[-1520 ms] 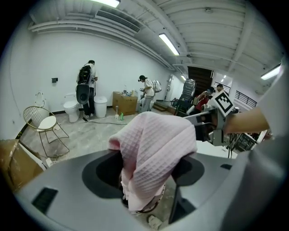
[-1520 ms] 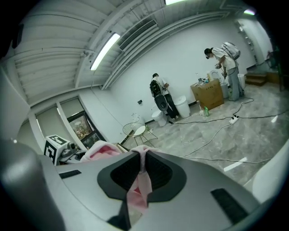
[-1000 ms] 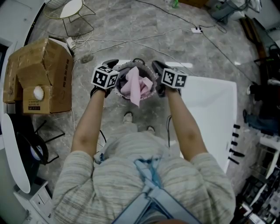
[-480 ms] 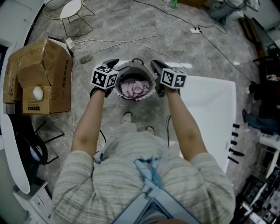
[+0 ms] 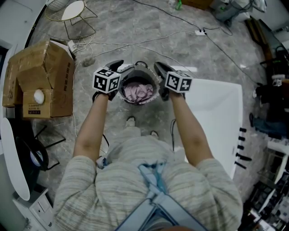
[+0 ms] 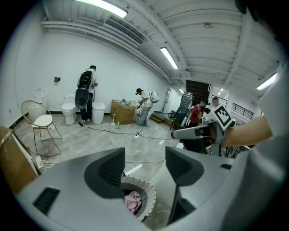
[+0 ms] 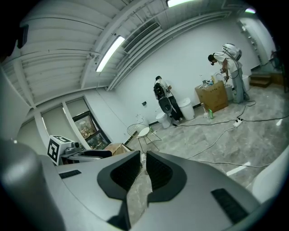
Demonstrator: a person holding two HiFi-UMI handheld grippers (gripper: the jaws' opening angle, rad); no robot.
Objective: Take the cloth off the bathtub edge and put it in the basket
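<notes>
Grey marble floor (image 5: 149, 27), cables across it. Head view, steeply down: cardboard box (image 5: 43, 76) left, wire chair (image 5: 72, 11) top left, white bathtub (image 5: 216, 108) right. Round basket (image 5: 149, 100) on the floor just beside the tub corner. Pink cloth (image 5: 139, 91) lies bunched inside the basket, fully below the rim. Left gripper (image 5: 119, 67) and right gripper (image 5: 159, 68) flank the basket, one at each side of the rim. Jaw state is hard to read from here.

Left gripper view: jaws of the left gripper (image 6: 145, 160) stand well apart, nothing gripped. Through the gap: basket rim (image 6: 149, 191) with the cloth (image 6: 133, 201) in it. The right gripper (image 6: 194, 131) shows at right. Background this view adds: white wall, toilets, people standing far off.

Right gripper view: right gripper (image 7: 143, 169) closed to a thin slit, pads empty. Only floor shows through the slit; basket and cloth are out of frame. The left gripper (image 7: 86, 154) shows at left, with the wire chair (image 7: 144, 133) beyond.
</notes>
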